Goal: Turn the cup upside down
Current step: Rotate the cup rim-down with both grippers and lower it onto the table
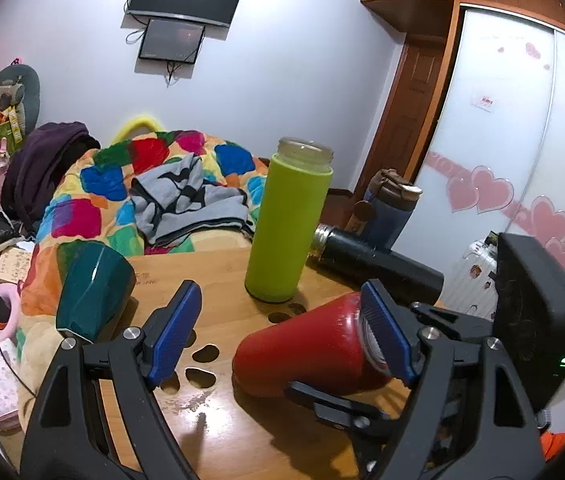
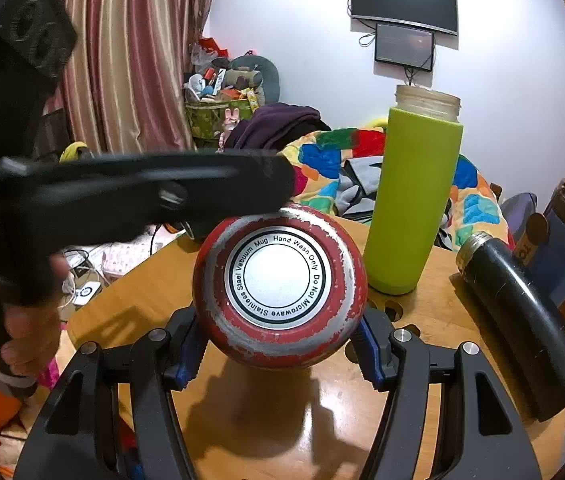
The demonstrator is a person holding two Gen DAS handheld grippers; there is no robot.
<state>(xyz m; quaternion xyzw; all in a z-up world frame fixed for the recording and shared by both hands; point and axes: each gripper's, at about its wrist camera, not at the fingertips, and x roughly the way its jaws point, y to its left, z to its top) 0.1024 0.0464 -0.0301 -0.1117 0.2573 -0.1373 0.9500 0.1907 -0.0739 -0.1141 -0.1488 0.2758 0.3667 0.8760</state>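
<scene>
- The right gripper (image 2: 278, 354) is clamped on the red cup (image 2: 278, 292), its blue pads (image 2: 190, 360) pressing both sides of the body; the cup is held off the wooden table (image 2: 422, 380), tipped on its side with the scuffed steel base facing the camera
- The left gripper (image 1: 278, 332) stands wide and holds nothing; its right pad (image 1: 386, 340) sits just in front of the cup's (image 1: 302, 352) mouth end
- Behind the cup a green bottle (image 1: 288, 224) stands upright without a lid
- A black flask (image 2: 522, 320) lies on its side, right of it
- A teal cup (image 1: 90, 288) sits inverted at the table's left edge
</scene>
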